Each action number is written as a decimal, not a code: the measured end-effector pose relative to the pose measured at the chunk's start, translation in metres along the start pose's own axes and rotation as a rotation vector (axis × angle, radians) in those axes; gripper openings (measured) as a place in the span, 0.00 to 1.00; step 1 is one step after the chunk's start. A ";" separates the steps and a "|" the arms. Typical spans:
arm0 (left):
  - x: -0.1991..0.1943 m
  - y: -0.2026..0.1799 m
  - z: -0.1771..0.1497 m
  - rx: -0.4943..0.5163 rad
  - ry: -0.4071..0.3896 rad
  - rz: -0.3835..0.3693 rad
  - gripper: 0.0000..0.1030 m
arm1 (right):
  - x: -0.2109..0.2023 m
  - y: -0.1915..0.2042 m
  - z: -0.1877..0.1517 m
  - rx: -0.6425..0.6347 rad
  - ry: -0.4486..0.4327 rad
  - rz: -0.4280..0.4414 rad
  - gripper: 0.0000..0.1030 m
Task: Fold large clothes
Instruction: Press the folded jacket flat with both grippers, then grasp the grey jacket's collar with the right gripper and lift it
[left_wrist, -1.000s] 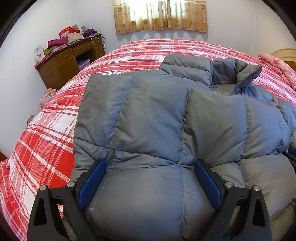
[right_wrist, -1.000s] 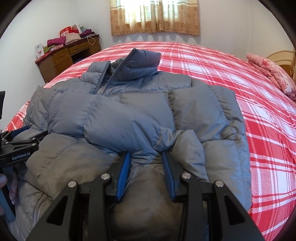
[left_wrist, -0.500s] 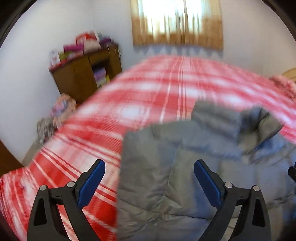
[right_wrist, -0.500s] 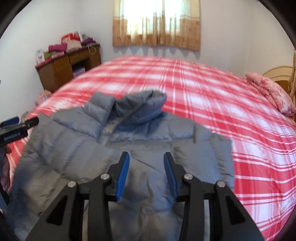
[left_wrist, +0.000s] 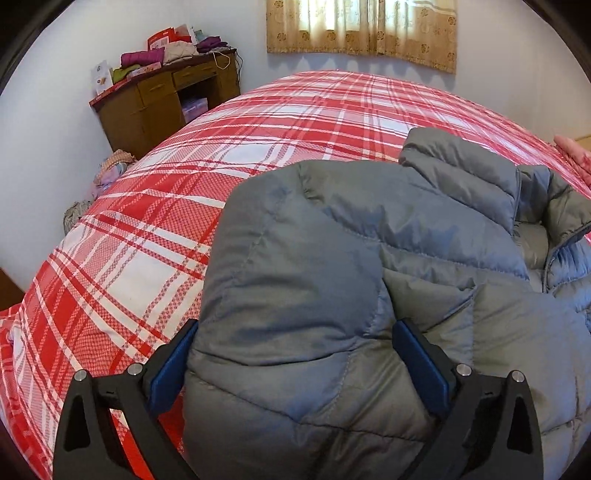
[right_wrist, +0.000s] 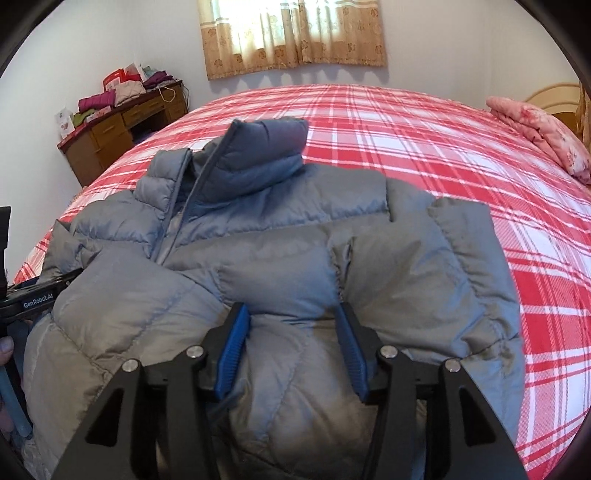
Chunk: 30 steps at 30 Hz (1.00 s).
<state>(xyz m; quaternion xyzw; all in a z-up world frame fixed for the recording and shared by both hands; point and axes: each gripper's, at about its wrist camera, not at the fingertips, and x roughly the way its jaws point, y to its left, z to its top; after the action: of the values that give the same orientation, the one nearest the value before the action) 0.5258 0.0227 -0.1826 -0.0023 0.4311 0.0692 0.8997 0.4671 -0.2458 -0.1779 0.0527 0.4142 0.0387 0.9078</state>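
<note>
A grey puffer jacket (left_wrist: 332, 258) lies front up on the red plaid bed (left_wrist: 147, 258), collar pointing away, both sleeves folded in over the chest. My left gripper (left_wrist: 295, 358) is wide open over the jacket's left folded edge, with padding bulging between its blue pads. In the right wrist view the jacket (right_wrist: 295, 251) fills the middle. My right gripper (right_wrist: 291, 350) sits low on the right half; its jaws are opening, with a puff of fabric between them and not pinched. The left gripper (right_wrist: 33, 301) shows at the left edge of that view.
A wooden desk (left_wrist: 155, 103) piled with clothes stands by the far left wall, with a heap of clothes (left_wrist: 107, 173) on the floor beside it. A pink folded quilt (right_wrist: 543, 133) lies at the bed's right end. Bare plaid cover surrounds the jacket.
Both grippers drew back off the jacket half a second ago and have come down on it again. The left one now sits further left, at the jacket's edge. The right jaws have widened.
</note>
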 end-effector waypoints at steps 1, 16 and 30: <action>0.001 -0.001 0.000 0.004 0.002 0.004 0.99 | 0.001 0.001 0.000 -0.005 0.004 -0.005 0.52; 0.003 -0.006 0.000 0.027 -0.009 0.036 0.99 | 0.004 0.006 -0.002 -0.028 0.013 -0.036 0.53; 0.005 -0.002 0.003 -0.004 0.020 -0.003 0.99 | 0.005 0.009 -0.002 -0.040 0.020 -0.048 0.53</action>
<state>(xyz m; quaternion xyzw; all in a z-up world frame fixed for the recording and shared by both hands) 0.5314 0.0218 -0.1853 -0.0057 0.4397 0.0686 0.8955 0.4690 -0.2366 -0.1819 0.0244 0.4238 0.0257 0.9051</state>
